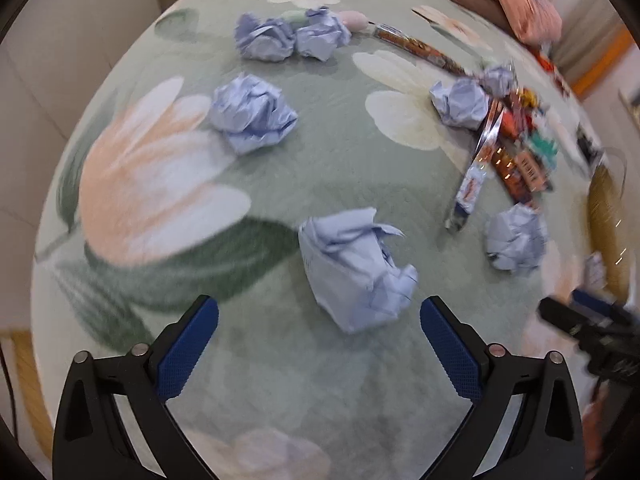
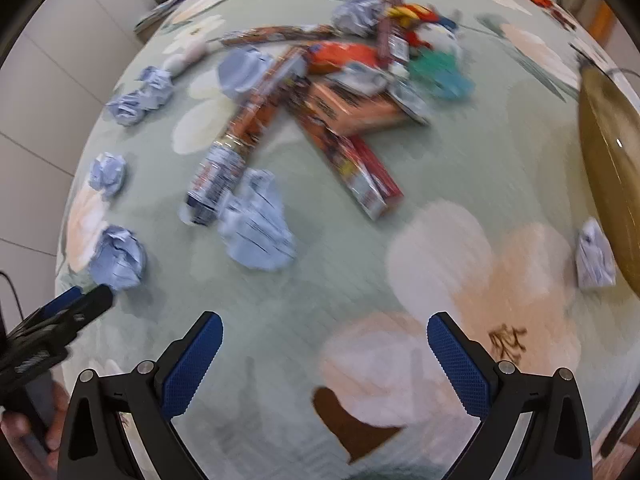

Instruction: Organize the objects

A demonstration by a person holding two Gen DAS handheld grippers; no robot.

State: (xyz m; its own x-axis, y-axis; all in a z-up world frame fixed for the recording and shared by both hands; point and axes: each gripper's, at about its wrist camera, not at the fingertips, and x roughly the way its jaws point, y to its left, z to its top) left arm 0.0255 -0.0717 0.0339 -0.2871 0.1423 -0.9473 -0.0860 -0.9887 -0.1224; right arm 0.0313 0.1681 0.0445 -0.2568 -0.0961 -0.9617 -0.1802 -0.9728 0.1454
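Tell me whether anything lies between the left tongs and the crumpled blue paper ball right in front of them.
Nothing visible does. The left tongs are open, and the nearest paper ball sits just ahead of them on the floral bedspread, with only bare fabric between. The other paper balls and the snack wrappers lie farther off.

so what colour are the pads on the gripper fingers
Blue, with a fine textured grid, on black arms; clearest on the left gripper in the left wrist view.
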